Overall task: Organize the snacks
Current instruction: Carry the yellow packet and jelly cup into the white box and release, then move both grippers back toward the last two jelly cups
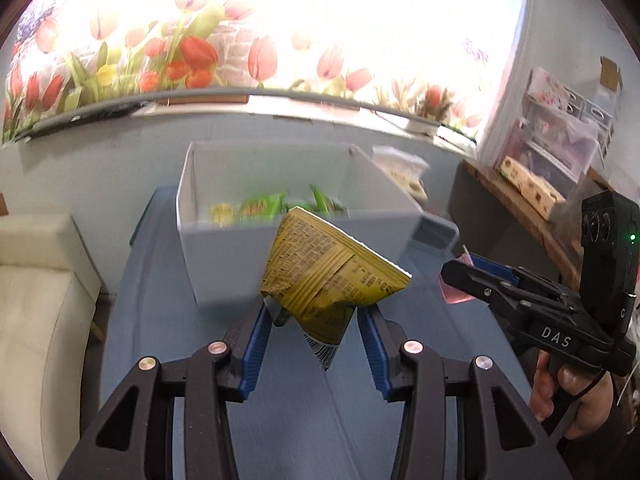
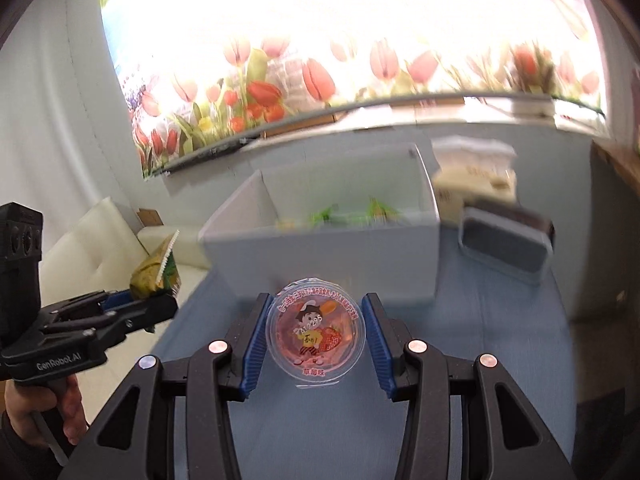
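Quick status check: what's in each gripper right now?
Left gripper: closed on a crumpled yellow snack packet.
Right gripper: closed on a round strawberry jelly cup, lid facing the camera.

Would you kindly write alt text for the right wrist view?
The right gripper holds a round pink jelly cup above a blue table, facing a white box. At left, the left gripper holds a yellow snack packet.

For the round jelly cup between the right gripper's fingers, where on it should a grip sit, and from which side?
Grip the jelly cup across its round wall just under the lid rim, one pad on each side, coming in from the near side as the right gripper does. The foil lid faces the camera and would probably give under a pad; the rim likely keeps the cup from slipping.
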Demonstrator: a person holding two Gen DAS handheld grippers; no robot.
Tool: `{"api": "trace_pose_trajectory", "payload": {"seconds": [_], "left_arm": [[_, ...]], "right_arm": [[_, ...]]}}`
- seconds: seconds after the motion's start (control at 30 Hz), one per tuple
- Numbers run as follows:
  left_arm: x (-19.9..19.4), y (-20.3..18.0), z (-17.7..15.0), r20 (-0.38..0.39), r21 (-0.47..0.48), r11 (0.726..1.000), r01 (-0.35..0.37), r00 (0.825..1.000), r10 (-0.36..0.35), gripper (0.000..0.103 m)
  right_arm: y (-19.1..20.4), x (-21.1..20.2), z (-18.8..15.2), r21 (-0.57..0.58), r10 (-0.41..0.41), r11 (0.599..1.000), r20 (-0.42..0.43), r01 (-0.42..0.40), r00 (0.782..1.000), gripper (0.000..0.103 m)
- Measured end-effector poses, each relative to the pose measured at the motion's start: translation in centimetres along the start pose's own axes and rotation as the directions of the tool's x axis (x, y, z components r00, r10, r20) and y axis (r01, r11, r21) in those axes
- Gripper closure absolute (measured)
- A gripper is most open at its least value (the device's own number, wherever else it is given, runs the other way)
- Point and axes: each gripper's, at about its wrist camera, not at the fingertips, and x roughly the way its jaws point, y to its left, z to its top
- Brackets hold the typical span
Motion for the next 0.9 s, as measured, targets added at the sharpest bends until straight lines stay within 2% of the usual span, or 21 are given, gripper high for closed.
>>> {"api": "trace_pose_trajectory", "payload": {"seconds": [0.13, 0.3, 0.43, 0.53, 0.57, 0.63, 0.67, 0.7, 0.73, 0.8, 0.9], "left_arm": [[1.7, 1.3, 4.7, 0.045, 0.007, 0.999, -0.031, 0.998, 0.031, 0.054], [5.7, 3.2, 9.6, 0.018, -0.018, 0.999, -0.033, 0.999, 0.033, 0.054], [9.0, 4.2, 11.0, -0.034, -0.006, 0.999, -0.050, 0.998, 0.050, 0.054], [10.6, 4.8, 10.8, -0.047, -0.008, 0.995, -0.100, 0.994, 0.099, 0.052], [11.0, 5.1, 10.8, -0.052, -0.007, 0.992, -0.127, 0.991, 0.126, 0.048], [11.7, 5.7, 10.6, -0.068, -0.017, 0.991, -0.130, 0.989, 0.128, 0.028], [11.8, 6.1, 10.5, -0.068, -0.037, 0.992, -0.124, 0.990, 0.121, 0.006], [11.7, 6.3, 10.3, -0.063, -0.048, 0.991, -0.124, 0.991, 0.121, 0.000], [11.5, 6.6, 10.2, -0.047, -0.056, 0.991, -0.124, 0.991, 0.121, 0.000], [11.4, 7.0, 10.3, -0.053, -0.065, 0.990, -0.121, 0.992, 0.118, 0.000], [11.2, 7.3, 10.3, -0.057, -0.059, 0.988, -0.141, 0.989, 0.138, 0.000]], "right_arm": [[0.2, 2.4, 4.9, -0.024, -0.011, 1.000, 0.022, 0.012, 1.000, 0.053], [0.4, 6.6, 9.8, -0.077, -0.050, 0.996, 0.000, 0.049, 0.999, 0.053], [-0.4, 10.0, 11.4, -0.072, -0.080, 0.994, -0.037, 0.077, 0.996, 0.053], [-1.3, 12.0, 11.5, -0.042, -0.091, 0.995, -0.069, 0.088, 0.993, 0.053], [-1.4, 12.5, 11.4, -0.048, -0.097, 0.994, -0.077, 0.093, 0.992, 0.053], [-1.4, 13.2, 11.3, -0.061, -0.122, 0.991, -0.091, 0.117, 0.988, 0.052], [-1.6, 13.5, 11.3, -0.059, -0.137, 0.990, -0.103, 0.132, 0.985, 0.033], [-1.8, 13.8, 11.2, -0.047, -0.146, 0.989, -0.114, 0.142, 0.983, 0.017], [-2.1, 13.7, 11.2, -0.033, -0.146, 0.989, -0.108, 0.143, 0.983, 0.000], [-2.3, 13.2, 11.2, -0.028, -0.140, 0.990, -0.083, 0.138, 0.987, 0.000], [-2.7, 13.2, 11.5, -0.025, -0.180, 0.984, -0.093, 0.178, 0.979, 0.000]]}}
